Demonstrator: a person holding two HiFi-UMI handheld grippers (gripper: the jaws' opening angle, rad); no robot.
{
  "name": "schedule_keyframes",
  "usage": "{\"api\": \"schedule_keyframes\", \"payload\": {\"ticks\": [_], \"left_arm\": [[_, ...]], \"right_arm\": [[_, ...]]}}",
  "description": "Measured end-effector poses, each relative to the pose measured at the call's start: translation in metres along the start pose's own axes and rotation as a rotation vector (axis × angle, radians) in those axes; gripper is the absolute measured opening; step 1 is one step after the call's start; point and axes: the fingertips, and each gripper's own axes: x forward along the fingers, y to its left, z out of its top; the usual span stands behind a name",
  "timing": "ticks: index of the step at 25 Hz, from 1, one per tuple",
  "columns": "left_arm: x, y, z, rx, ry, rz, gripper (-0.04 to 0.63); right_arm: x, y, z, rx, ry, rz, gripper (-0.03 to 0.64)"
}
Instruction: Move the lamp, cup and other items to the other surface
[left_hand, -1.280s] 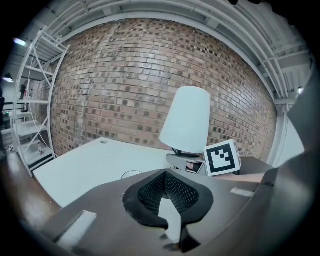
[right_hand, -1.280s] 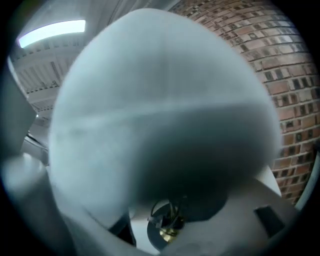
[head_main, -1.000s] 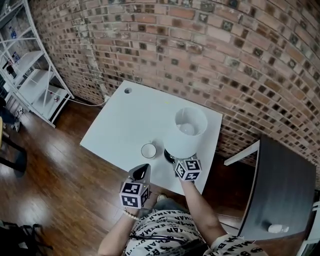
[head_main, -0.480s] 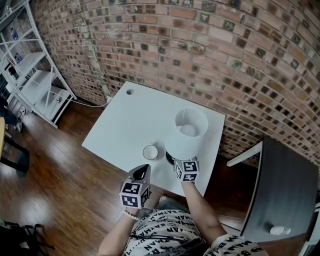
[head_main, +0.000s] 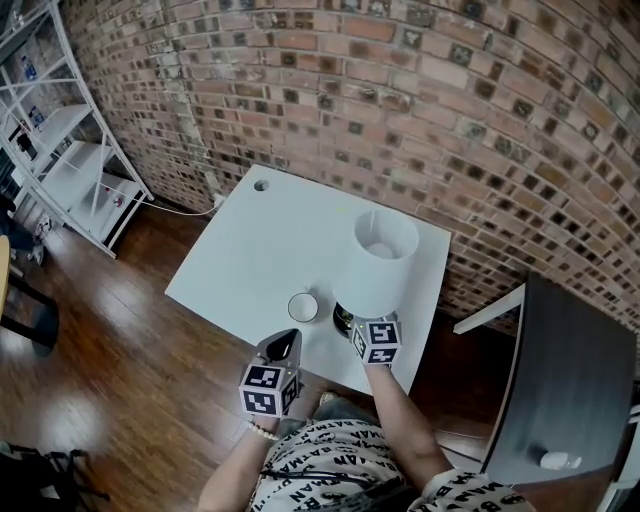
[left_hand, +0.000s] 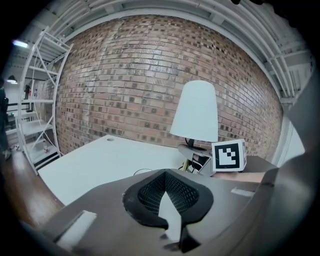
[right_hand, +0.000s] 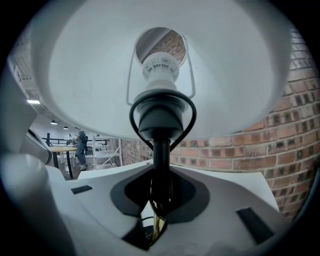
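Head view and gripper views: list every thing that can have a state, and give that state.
lamp: upright on the white table, stem clamped.
cup: upright, looks empty, untouched.
right gripper: jaws have just been closing, now shut on the lamp's stem.
left gripper: shut, empty.

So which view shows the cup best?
The head view: the cup sits whole on the white table, left of the lamp. The left gripper view catches only its rim; the right gripper view misses it.
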Motion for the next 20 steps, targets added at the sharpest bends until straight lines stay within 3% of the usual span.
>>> {"api": "schedule_keyframes", "payload": {"ticks": [9, 15, 20], "left_arm": [[0.005, -0.034, 0.016, 0.027, -0.001, -0.106, 0.006], [-0.001, -0.094, 0.022, 0.095, 0.005, -0.257, 0.005], [-0.011, -0.174, 0.011, 0.156, 0.017, -0.433, 0.006]], "right_arm": [[-0.037, -0.008, 0.034, 0.034, -0.027, -0.035, 0.074], [-0.115, -0.037, 0.063, 0.056, -0.058, -0.168, 0.072], [-0.210, -0.072, 0.081, 0.044, -0.067, -0.325, 0.072]]}}
